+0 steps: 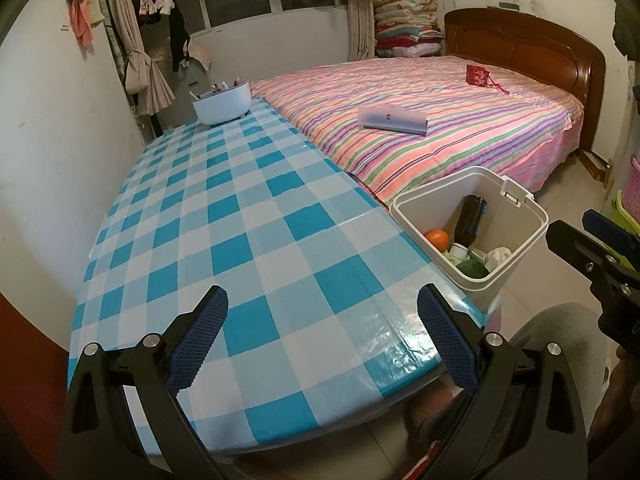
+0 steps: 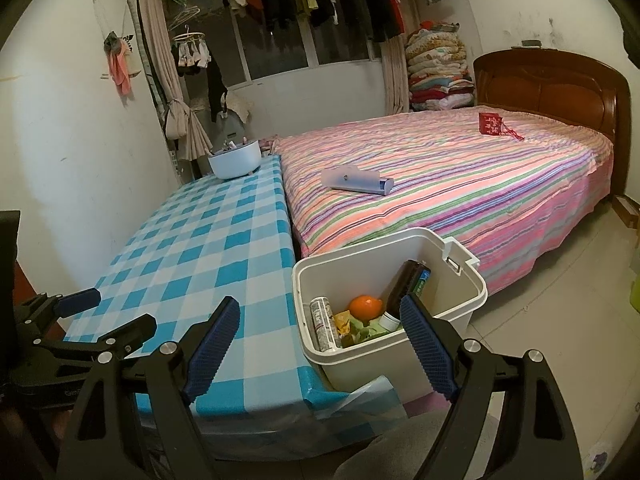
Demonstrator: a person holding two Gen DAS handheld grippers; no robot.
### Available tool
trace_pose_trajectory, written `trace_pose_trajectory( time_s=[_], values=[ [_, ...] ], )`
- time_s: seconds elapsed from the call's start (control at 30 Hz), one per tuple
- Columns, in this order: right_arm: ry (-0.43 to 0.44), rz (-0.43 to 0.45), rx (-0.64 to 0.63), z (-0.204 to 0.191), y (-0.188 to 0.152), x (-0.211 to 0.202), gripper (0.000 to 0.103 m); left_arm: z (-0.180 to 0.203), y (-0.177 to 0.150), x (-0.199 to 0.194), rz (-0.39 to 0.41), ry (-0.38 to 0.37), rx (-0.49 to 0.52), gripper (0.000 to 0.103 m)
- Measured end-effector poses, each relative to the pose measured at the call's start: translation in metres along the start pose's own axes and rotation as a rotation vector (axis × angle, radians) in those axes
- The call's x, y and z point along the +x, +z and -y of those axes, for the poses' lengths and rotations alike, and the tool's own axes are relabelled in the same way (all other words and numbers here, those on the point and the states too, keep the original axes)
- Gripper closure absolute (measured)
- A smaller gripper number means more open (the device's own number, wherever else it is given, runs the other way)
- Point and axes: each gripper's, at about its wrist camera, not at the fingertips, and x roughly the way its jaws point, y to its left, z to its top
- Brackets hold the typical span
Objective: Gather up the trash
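Observation:
A cream plastic bin (image 1: 520, 216) (image 2: 400, 350) stands on the floor at the table's right edge, beside the bed. It holds an orange (image 2: 364, 306) (image 1: 437, 238), a dark bottle (image 2: 408, 284) (image 1: 471, 220), a can (image 2: 323, 322), a small white tub and green scraps. My left gripper (image 1: 322, 308) is open and empty above the near end of the blue checked table (image 1: 240, 216). My right gripper (image 2: 320, 316) is open and empty, just above the bin's near rim and the table's right edge. It shows at the right edge of the left wrist view (image 1: 592, 240).
A white bowl (image 1: 222, 106) (image 2: 235, 162) with small items sits at the table's far end. A striped bed (image 2: 460, 176) lies to the right with a grey folder (image 2: 356, 179) and a red pouch (image 2: 491, 123) on it. White wall on the left, tiled floor on the right.

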Motion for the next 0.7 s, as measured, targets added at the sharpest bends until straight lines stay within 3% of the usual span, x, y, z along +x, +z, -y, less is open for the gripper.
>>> trace_pose_trajectory(
  time_s=[0.7],
  values=[
    [-0.003,0.000,0.028,0.012,-0.007,0.002,0.023,0.015,0.003,0.000,-0.014,-0.035,0.042,0.009]
  ],
)
